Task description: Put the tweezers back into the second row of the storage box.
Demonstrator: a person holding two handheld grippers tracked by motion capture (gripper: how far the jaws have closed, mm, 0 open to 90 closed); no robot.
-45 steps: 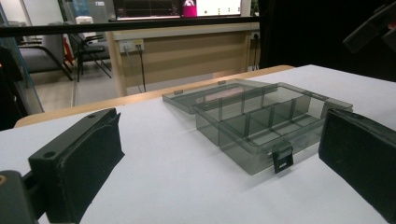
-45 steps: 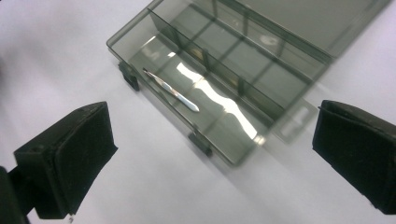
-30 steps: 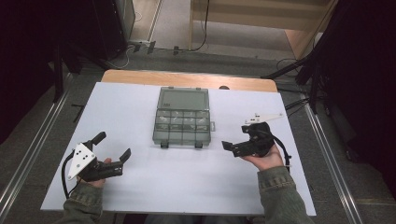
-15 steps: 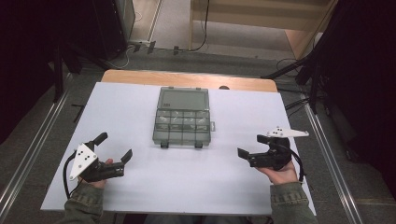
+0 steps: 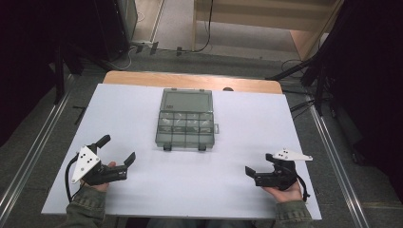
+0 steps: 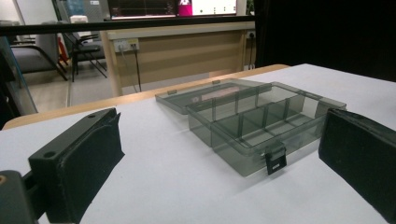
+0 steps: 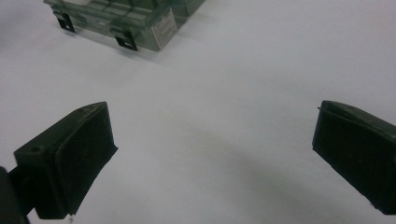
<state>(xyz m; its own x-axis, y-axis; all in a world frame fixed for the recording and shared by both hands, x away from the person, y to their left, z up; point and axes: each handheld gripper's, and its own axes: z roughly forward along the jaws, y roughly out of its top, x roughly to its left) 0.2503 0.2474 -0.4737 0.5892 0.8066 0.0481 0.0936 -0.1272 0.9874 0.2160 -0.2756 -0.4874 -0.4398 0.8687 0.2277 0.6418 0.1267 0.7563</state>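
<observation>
Box: a smoky clear compartment box [image 5: 186, 119] lies open at the middle of the white table [image 5: 237, 190], toward its far edge; the lid lies flat behind the divided tray; two black latches hang at the near rim
Left gripper: the left gripper [image 5: 117, 161] rests low at the table's near left corner, held in a hand [image 5: 97, 178]; jaws spread wide, nothing between them; they face the box [image 6: 252, 123]
Right gripper: the right gripper [image 5: 258, 173] sits at the near right, well apart from the box [image 7: 126, 18]; jaws spread, bare tabletop between them
</observation>
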